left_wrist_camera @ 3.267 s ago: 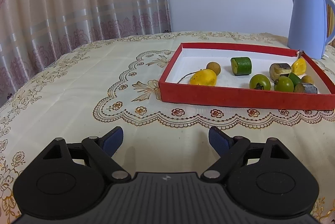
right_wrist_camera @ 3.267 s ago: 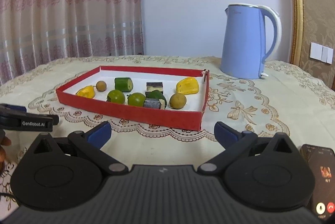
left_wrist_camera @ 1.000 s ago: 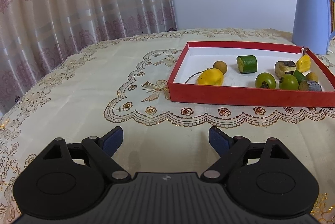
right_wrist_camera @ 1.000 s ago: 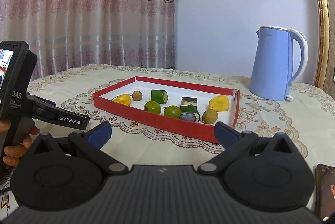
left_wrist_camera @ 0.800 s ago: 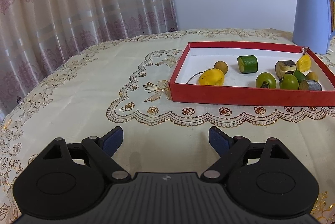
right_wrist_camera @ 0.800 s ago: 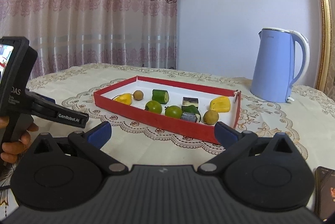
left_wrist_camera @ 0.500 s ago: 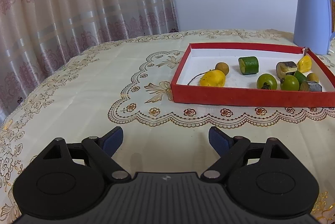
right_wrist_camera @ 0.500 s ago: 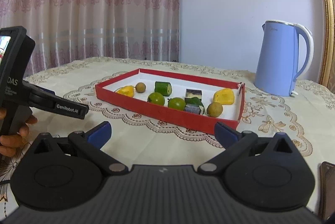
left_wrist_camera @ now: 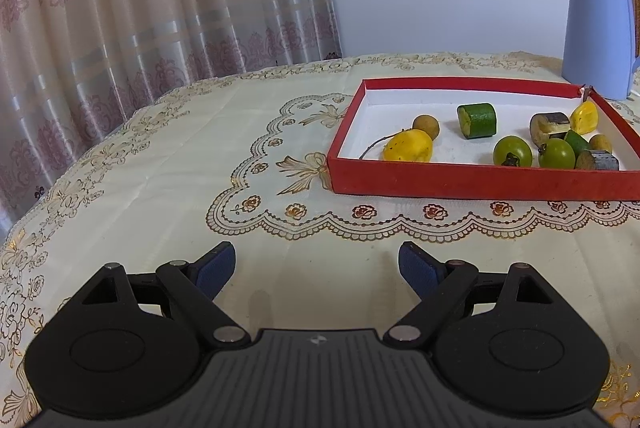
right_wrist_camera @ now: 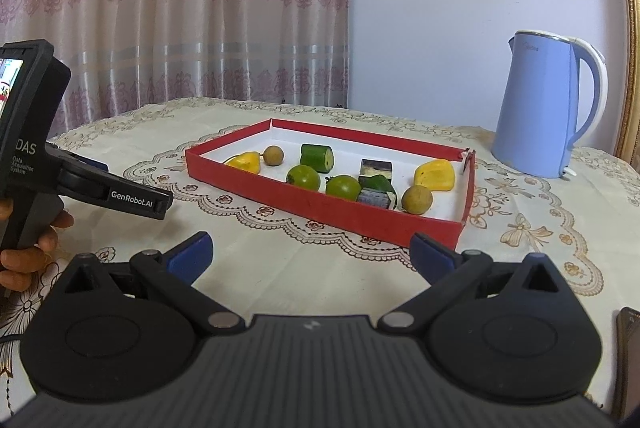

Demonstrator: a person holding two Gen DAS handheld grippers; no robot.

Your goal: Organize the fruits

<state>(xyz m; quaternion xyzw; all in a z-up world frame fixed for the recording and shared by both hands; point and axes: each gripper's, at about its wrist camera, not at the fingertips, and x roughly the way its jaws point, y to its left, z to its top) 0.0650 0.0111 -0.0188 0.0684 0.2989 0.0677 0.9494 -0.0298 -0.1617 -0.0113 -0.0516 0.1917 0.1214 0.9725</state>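
Both claws are hovering low over the worktop [left_wrist_camera: 168,164], well short of the red tray [right_wrist_camera: 320,206]: the left claw [left_wrist_camera: 316,268] is standing spread with nothing between its fingers, and the right claw [right_wrist_camera: 310,254] is likewise gaping and carrying nothing. All the fruit in view is lying inside the tray: a yellow fruit [left_wrist_camera: 408,147] and a small brown longan [left_wrist_camera: 426,125] toward the left end, a green cut piece [left_wrist_camera: 478,120] farther back, two green round fruits [left_wrist_camera: 513,150] near the front wall, and a crowded cluster at the right end by a yellow piece [right_wrist_camera: 435,175]. The blue kettle [right_wrist_camera: 540,108] is standing beyond the tray. This arrangement is fitting either fruit waiting to be sorted or fruit already gathered, so no single next move is settling itself.
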